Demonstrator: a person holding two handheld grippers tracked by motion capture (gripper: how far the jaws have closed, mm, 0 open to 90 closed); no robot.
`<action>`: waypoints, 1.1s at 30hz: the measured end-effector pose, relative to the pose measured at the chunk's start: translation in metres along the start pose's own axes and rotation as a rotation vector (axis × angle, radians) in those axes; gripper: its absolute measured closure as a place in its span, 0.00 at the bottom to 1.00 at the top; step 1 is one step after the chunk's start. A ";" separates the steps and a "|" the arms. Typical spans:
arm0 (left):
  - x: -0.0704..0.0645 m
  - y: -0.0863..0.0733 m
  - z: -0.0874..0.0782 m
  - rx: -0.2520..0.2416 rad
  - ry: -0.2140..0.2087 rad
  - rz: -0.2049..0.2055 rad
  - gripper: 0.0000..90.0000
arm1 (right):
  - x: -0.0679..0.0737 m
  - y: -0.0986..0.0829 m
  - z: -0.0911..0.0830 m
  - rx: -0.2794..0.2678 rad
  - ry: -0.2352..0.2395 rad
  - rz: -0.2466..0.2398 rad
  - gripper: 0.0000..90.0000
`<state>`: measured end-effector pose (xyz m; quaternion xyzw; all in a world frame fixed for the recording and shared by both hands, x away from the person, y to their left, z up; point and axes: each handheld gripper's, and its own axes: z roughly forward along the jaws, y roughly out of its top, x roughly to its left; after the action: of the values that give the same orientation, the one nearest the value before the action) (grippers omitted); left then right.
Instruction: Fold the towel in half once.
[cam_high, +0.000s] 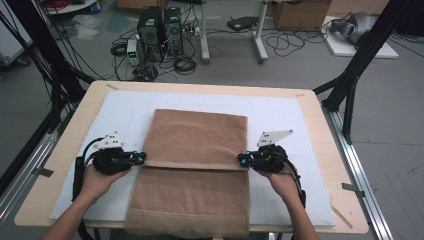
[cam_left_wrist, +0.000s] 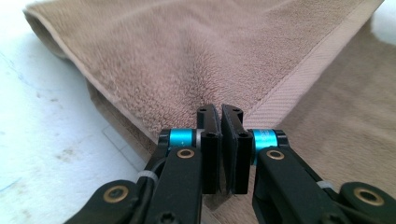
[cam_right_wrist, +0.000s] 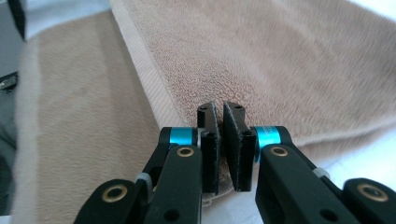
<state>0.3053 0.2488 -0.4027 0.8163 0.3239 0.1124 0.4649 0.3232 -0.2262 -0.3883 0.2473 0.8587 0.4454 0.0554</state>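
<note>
At the near edge of the table (cam_high: 320, 107), the lower part of the brown towel (cam_high: 192, 192) lies flat on the white mat (cam_high: 280, 117) and droops slightly over the front. Across its middle runs the woven hem of a folded-over upper layer, and both tools sit at the 2 ends of that hem.

The left gripper (cam_high: 141, 158) has its jaws pressed together on the towel's left corner; in the left gripper view the pile puckers into the narrow slit between the black pads (cam_left_wrist: 209, 140), which reads as a firm pinch. The right gripper (cam_high: 241, 160) is clamped the same way on the opposite corner, terry bunched between its pads (cam_right_wrist: 236, 144).

Holding 2 corners of 1 edge at matching height most likely keeps the hem straight and taut, so the fold lands square rather than skewed. The hands (cam_high: 97, 182) stay outside the cloth, leaving the fabric free to move.

Beyond the grippers, the doubled layer stretches away toward the mat's far side, its rolled fold visible at the far end. Farther off, computer towers (cam_high: 160, 30) and cables sit on the floor.
</note>
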 end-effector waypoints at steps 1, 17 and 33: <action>-0.002 0.000 -0.002 0.000 -0.001 0.004 0.95 | 0.002 0.001 -0.002 0.002 0.006 -0.004 0.94; -0.040 -0.011 -0.031 0.015 -0.055 0.056 0.83 | 0.045 -0.004 -0.029 -0.035 0.126 -0.058 0.78; 0.024 0.014 0.038 -0.010 0.151 -0.041 0.65 | -0.049 0.009 0.026 0.062 -0.140 0.075 0.55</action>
<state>0.3483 0.2331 -0.4146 0.7962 0.3743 0.1659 0.4454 0.3773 -0.2256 -0.4025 0.3114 0.8562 0.4022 0.0908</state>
